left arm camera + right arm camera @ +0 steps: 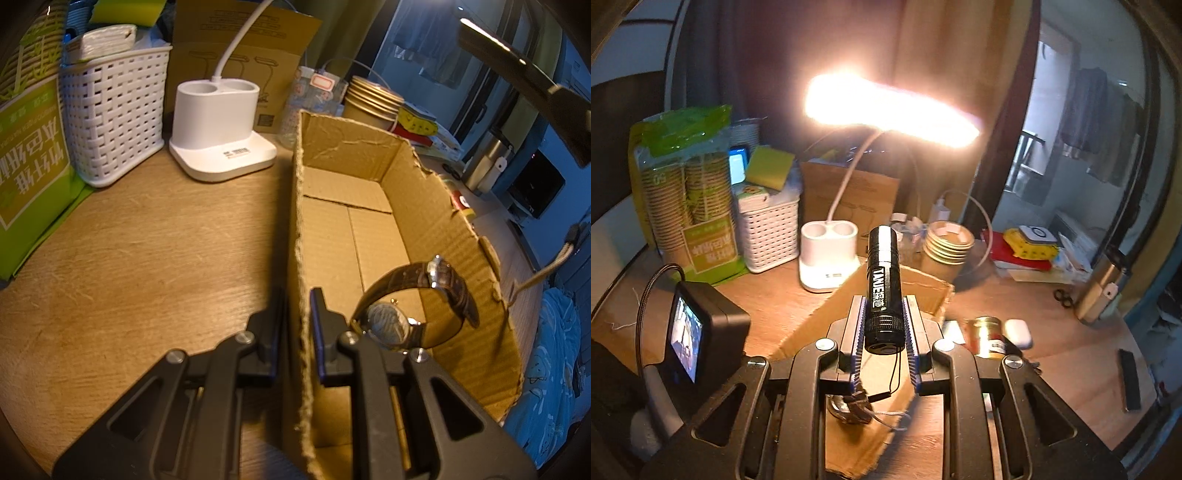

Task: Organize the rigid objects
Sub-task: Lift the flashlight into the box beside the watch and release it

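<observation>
Trouble could start on our left side, so we begin there. Our left gripper (pixel 297 325) has its fingers pinching the near wall of the cardboard box (pixel 369 229), one finger outside and one inside. If that pinch slips, the box could tip or slide on the wooden table (pixel 147 240), toward the white lamp base (pixel 221 129) at eleven o'clock. Inside the box, at four o'clock from its middle, a brown-strap watch (pixel 410 306) leans against the right wall. Anything dropped hard there could hit its glass.

On our right side, our right gripper (pixel 884 325) squeezes a black flashlight (pixel 882 288) by its tail end, up above the box. Most of the flashlight sticks out past the fingers toward twelve o'clock, so it could swing down or slide out. Its thin cord (pixel 892 384) dangles below and might snag on the torn box edge. At three o'clock a small jar (pixel 988 336) and a white case (pixel 1017 332) wait on the table, and a wide swing could knock them.
</observation>
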The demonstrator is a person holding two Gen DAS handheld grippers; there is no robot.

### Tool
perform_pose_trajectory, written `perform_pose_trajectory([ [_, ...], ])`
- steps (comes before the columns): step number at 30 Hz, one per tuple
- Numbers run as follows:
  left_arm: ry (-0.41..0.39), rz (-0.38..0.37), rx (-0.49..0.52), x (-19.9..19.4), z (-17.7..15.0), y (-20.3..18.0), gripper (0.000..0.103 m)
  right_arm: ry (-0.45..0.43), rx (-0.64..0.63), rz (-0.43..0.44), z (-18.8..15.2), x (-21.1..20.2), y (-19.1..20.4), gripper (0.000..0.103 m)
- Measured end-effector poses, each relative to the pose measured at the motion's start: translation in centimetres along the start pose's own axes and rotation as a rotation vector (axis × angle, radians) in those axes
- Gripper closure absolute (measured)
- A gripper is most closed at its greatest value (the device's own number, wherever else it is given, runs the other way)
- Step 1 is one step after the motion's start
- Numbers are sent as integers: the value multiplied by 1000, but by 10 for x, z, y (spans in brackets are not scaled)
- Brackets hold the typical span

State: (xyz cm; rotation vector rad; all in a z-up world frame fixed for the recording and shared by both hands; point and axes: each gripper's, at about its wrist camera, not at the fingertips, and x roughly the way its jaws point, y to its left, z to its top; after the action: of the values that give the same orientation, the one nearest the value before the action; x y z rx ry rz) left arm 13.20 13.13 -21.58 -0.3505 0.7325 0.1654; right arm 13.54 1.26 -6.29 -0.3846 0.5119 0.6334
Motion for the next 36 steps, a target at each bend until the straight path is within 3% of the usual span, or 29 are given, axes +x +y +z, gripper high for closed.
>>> perform_pose_trajectory([
  [14,0,-1,-1,0,1,1,88,103,-21,63,-2,51,23,82],
  [23,0,-1,-2,0,1,2,88,166,28,107,-16,77,16,82],
  [36,-1,0,-2,0,0,2,88,253,-22,9,-39,104,19,82],
])
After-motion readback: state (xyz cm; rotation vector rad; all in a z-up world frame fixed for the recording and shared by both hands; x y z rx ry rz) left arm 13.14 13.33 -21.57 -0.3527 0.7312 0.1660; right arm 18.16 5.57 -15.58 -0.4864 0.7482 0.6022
